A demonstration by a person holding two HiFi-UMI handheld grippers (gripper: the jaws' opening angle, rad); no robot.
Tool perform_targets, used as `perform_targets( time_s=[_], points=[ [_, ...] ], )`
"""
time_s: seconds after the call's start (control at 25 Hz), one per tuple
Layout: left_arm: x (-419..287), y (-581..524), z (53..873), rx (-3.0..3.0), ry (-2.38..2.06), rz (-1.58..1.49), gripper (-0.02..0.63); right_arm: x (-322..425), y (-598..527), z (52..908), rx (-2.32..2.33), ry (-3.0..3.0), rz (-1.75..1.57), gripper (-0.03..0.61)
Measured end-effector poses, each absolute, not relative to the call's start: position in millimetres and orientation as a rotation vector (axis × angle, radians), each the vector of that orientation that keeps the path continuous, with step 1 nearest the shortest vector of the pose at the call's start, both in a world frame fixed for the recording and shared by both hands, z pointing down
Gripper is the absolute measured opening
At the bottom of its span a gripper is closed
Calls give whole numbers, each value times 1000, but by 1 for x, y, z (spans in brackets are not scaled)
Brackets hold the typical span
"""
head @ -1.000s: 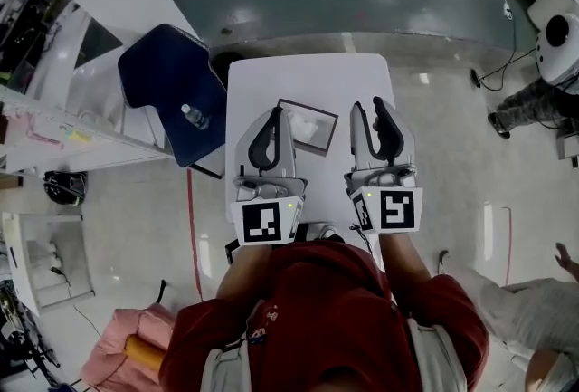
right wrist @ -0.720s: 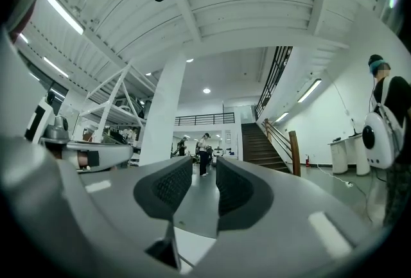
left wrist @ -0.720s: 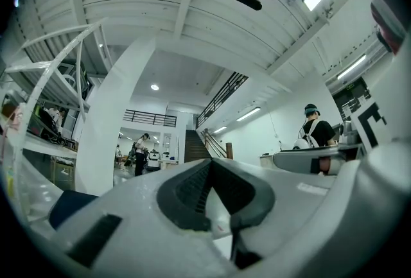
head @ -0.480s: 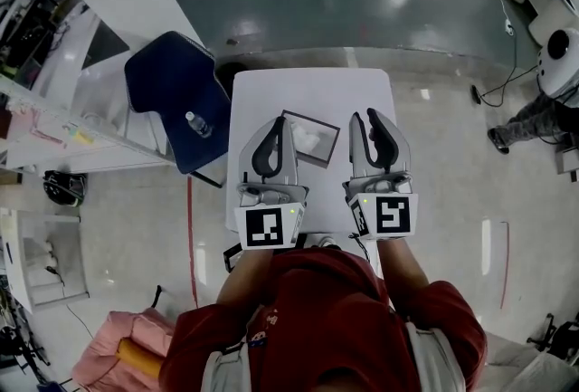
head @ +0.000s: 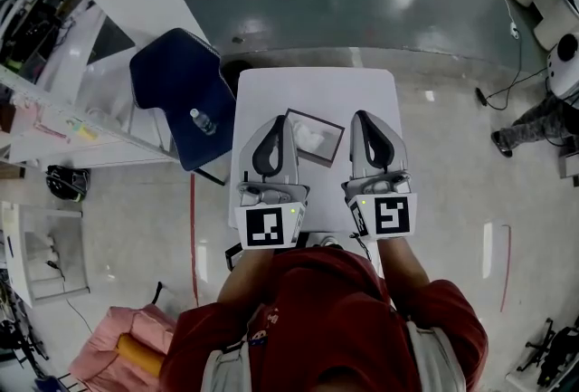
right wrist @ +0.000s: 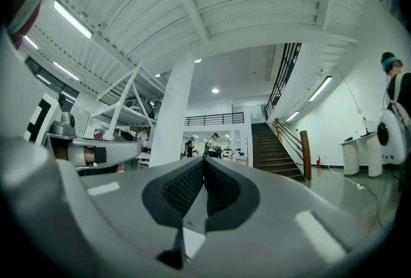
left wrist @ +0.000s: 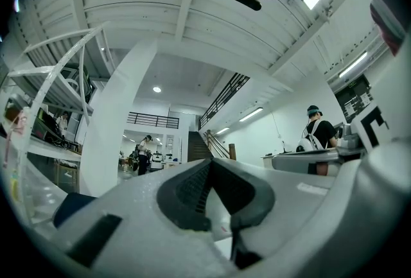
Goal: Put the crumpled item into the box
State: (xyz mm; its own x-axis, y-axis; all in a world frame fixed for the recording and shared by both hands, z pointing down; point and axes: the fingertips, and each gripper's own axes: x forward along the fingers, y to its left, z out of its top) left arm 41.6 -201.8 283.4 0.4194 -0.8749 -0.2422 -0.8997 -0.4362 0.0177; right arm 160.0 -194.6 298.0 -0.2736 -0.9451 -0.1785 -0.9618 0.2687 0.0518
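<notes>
The crumpled item (head: 311, 138) lies inside the box (head: 318, 118), between both pairs of fingers. The left fingers (head: 276, 126), pinched together and empty, are closer; the right fingers (head: 365, 123) have just been closing on nothing.

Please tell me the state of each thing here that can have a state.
Left hand-held gripper: shut, empty.
Right hand-held gripper: shut, jaws just closed, nothing between them.
Shallow dark-rimmed box: open, on the white table.
White crumpled item: lying inside the box.
Clear plastic bottle: lying on the dark blue chair.
</notes>
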Motion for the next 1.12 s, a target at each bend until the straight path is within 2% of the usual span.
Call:
perform_targets(
  time_s=[1.12],
  points=[
    [32,-209,296,-2564,1630,309,3,138,-206,321,-1847,2556,202,2]
  ],
)
